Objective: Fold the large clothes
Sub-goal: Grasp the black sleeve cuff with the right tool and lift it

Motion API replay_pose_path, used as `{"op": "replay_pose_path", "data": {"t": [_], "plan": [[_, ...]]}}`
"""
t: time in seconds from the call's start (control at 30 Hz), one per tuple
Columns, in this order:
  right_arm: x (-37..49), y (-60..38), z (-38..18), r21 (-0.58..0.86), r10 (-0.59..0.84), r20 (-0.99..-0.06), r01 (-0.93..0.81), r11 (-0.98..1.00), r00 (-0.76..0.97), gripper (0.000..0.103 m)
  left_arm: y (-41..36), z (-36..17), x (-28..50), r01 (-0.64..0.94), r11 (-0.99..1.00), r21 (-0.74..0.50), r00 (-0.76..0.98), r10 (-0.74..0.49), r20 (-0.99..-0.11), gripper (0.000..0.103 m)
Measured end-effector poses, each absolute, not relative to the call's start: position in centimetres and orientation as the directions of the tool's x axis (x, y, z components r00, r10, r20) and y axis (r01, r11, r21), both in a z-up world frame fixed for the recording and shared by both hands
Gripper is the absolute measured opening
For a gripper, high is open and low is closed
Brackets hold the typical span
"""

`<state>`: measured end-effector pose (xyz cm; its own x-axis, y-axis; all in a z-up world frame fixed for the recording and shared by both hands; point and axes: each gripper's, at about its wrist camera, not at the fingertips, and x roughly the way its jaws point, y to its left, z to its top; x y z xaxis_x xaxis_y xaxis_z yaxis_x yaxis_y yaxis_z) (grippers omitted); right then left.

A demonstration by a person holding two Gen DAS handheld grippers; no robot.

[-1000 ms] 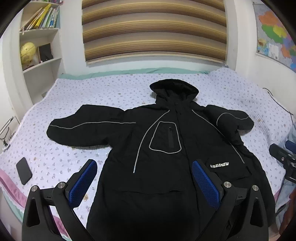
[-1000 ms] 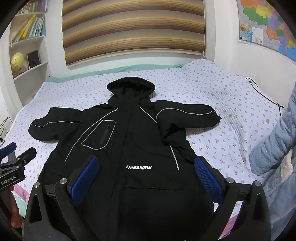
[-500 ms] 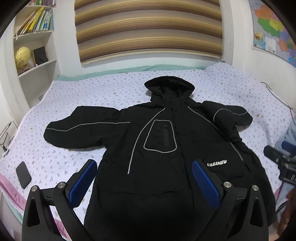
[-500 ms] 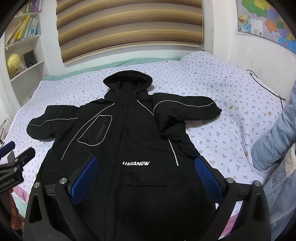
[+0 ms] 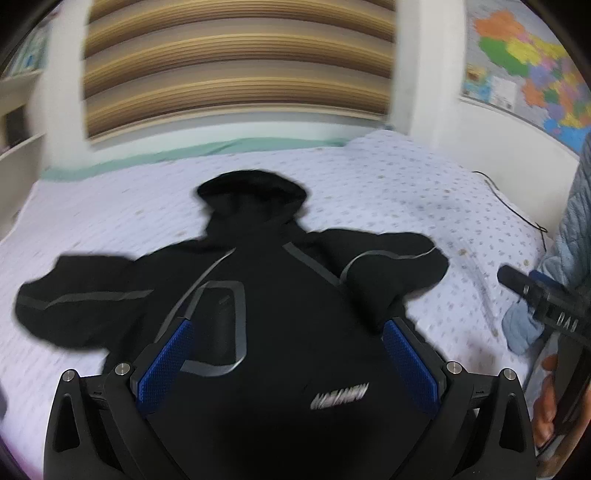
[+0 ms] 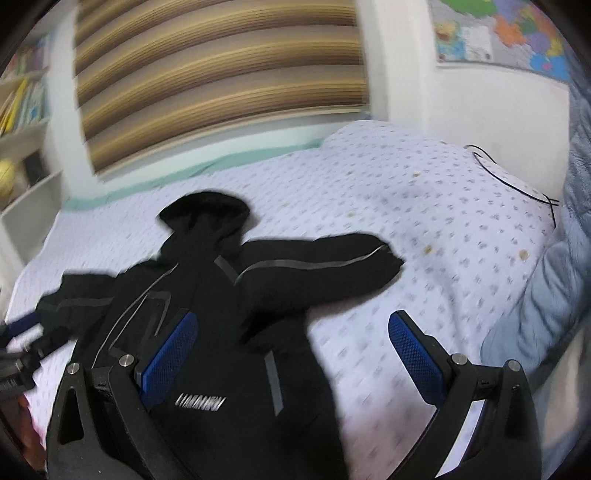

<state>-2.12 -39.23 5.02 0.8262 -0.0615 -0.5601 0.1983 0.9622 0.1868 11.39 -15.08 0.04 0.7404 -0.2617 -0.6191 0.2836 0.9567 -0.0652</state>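
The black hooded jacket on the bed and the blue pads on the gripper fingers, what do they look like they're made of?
Black hooded jacket: looks like matte woven synthetic shell, slightly puffy, with grey, possibly reflective piping; blur limits certainty.
Blue pads on the gripper fingers: apparently rubbery, with a fine cross-hatched grip texture, set in black rigid plastic-looking fingers.

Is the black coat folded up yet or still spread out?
Spread out. The black coat lies flat on the bed, both sleeves stretched sideways, hood at the top.

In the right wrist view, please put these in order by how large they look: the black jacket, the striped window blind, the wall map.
1. Black jacket, though it lies nearest the camera, which enlarges it.
2. Striped window blind, close behind it in area.
3. Wall map, cut off by the frame edge, so its full size is unsure.
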Motion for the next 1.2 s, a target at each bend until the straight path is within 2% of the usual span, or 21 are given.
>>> {"op": "replay_pose_path", "data": {"t": [0.07,0.17,0.23,0.33,0.43,0.63,0.77,0.8,0.83,0.87,0.9,0.93,1.03,1.2], "plan": [[-0.1,-42.2,4.6,0.223,-0.066,-0.57,0.232,0.947,0.819,0.101,-18.1,-2.0,14.9,0.299,0.951,-0.075,0.728,-0.278,-0.627,0.102],[3.1,-46.6,2.4,0.269,-0.063,-0.611,0.282,0.921,0.789,0.09,-20.7,-6.9,19.1,0.322,0.939,-0.123,0.667,-0.317,-0.675,0.102],[5.5,-49.4,0.5,0.307,-0.037,-0.656,0.312,0.899,0.754,0.075,-21.9,-11.6,21.7,0.31,0.938,-0.153,0.62,-0.321,-0.716,0.102],[8.3,-52.8,-2.6,0.377,0.017,-0.697,0.347,0.859,0.717,0.074,-22.5,-16.8,24.5,0.276,0.939,-0.205,0.542,-0.328,-0.774,0.102],[11.2,-55.7,-5.7,0.43,0.059,-0.726,0.385,0.816,0.686,0.074,-21.8,-20.6,25.7,0.269,0.926,-0.265,0.49,-0.368,-0.79,0.102],[15.5,-58.3,-10.4,0.469,0.087,-0.748,0.43,0.771,0.658,0.074,-23.8,-21.6,24.7,0.307,0.942,-0.136,0.558,-0.294,-0.776,0.102],[17.4,-58.6,-12.6,0.52,0.131,-0.729,0.419,0.744,0.672,0.074,-23.7,-21.9,24.5,0.31,0.938,-0.152,0.561,-0.31,-0.767,0.102],[17.8,-58.5,-12.8,0.522,0.132,-0.719,0.406,0.75,0.682,0.07,-23.7,-21.8,24.5,0.31,0.938,-0.154,0.559,-0.31,-0.769,0.102],[18.2,-58.3,-12.9,0.531,0.142,-0.702,0.379,0.758,0.698,0.056,-23.6,-21.7,24.5,0.309,0.939,-0.152,0.556,-0.308,-0.772,0.102],[18.6,-58.2,-12.9,0.545,0.163,-0.684,0.35,0.762,0.711,0.046,-23.5,-21.9,24.4,0.31,0.939,-0.148,0.558,-0.306,-0.772,0.102],[18.7,-57.9,-12.7,0.56,0.18,-0.654,0.31,0.768,0.735,0.031,-23.6,-22.0,24.3,0.309,0.939,-0.147,0.558,-0.305,-0.772,0.102],[18.7,-57.7,-12.3,0.56,0.177,-0.638,0.294,0.775,0.749,0.026,-23.4,-21.9,24.3,0.309,0.94,-0.148,0.556,-0.304,-0.774,0.102],[18.0,-56.7,-9.8,0.454,0.064,-0.647,0.316,0.833,0.76,0.02,-23.4,-21.5,24.1,0.304,0.942,-0.139,0.553,-0.294,-0.78,0.102],[14.3,-57.5,-2.0,0.178,-0.27,-0.638,0.478,0.86,0.722,0.019,-24.6,-19.1,23.9,0.349,0.925,-0.149,0.549,-0.331,-0.767,0.102]]}}
